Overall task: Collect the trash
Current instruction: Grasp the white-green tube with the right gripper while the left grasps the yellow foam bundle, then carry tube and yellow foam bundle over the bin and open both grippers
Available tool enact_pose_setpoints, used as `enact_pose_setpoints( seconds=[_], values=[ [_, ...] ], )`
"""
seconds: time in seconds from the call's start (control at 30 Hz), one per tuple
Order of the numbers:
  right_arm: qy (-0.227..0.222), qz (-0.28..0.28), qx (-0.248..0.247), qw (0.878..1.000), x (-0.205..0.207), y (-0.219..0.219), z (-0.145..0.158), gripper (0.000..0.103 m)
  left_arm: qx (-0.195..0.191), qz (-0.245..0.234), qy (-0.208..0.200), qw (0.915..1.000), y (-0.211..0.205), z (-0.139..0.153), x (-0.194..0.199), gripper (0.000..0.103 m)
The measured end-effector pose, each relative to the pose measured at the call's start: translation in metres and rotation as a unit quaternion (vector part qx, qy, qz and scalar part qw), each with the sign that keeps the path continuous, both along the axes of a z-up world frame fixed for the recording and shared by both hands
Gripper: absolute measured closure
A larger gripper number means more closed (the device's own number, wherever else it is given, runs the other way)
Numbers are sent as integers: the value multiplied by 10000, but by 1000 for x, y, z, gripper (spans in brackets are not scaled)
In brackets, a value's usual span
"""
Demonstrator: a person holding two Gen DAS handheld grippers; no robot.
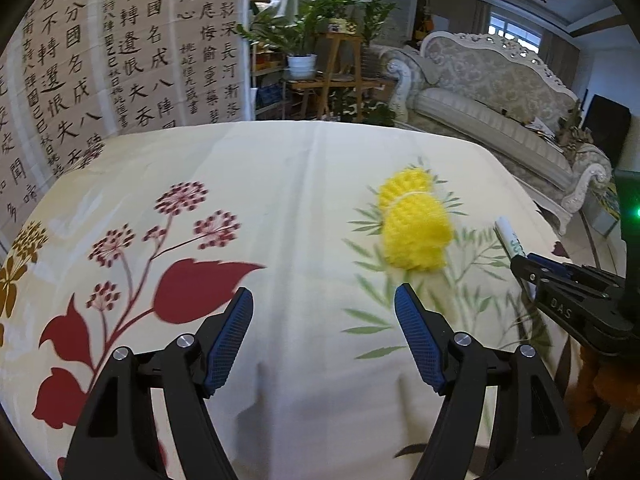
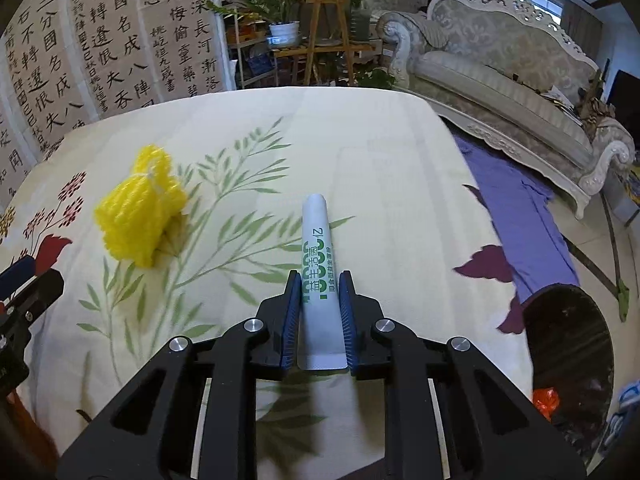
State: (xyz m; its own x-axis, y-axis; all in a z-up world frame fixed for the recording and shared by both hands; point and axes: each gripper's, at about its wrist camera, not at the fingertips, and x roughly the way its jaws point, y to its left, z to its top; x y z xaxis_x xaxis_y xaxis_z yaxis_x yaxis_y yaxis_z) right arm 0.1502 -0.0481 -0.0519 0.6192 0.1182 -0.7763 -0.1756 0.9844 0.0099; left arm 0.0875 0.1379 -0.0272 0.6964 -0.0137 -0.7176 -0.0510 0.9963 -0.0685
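**Cloth, Foam Net, Plastic**

The table (image 2: 400,152) wears smooth matt printed cloth. The yellow net (image 2: 138,216) looks spongy and knobbly. The white tube (image 2: 320,248) is smooth, faintly glossy plastic. Blue ribbed fingers (image 1: 232,332) sit on matt black plastic with shiny metal pins.

left gripper (image 1: 324,300) jaws spread wide, right gripper (image 2: 320,284) clamped, both angled downward

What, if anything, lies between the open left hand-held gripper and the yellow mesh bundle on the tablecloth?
Nothing visible. Only bare floral tablecloth separates the left hand-held gripper from the yellow mesh bundle, which lies ahead and slightly to its right. The white tube is clamped in the right hand-held gripper, off to the side.
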Motion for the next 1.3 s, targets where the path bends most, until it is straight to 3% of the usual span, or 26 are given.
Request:
enact_pose_setpoints(
  seconds=[0.3, 0.63, 0.77, 0.83, 1.3],
  values=[
    [4, -32, 132, 9999, 13, -22, 0, 84, 12, -272, -65, 9996, -34, 6, 18, 30],
    [21, 113, 206, 9997, 19, -25, -1, 83, -101, -306, 162, 9993, -46, -6, 56, 31],
    [26, 135, 216, 9997, 19, -26, -1, 83, -100, -319, 292, 9990, -46, -12, 64, 42],
    [20, 142, 198, 9997, 19, -26, -1, 83, -121, -363, 366, 9986, -47, -15, 64, 57],
    [-12, 185, 80, 9998, 9, -17, 1, 84, 64, -408, 175, 9990, -50, -7, 43, 63]
  ],
)
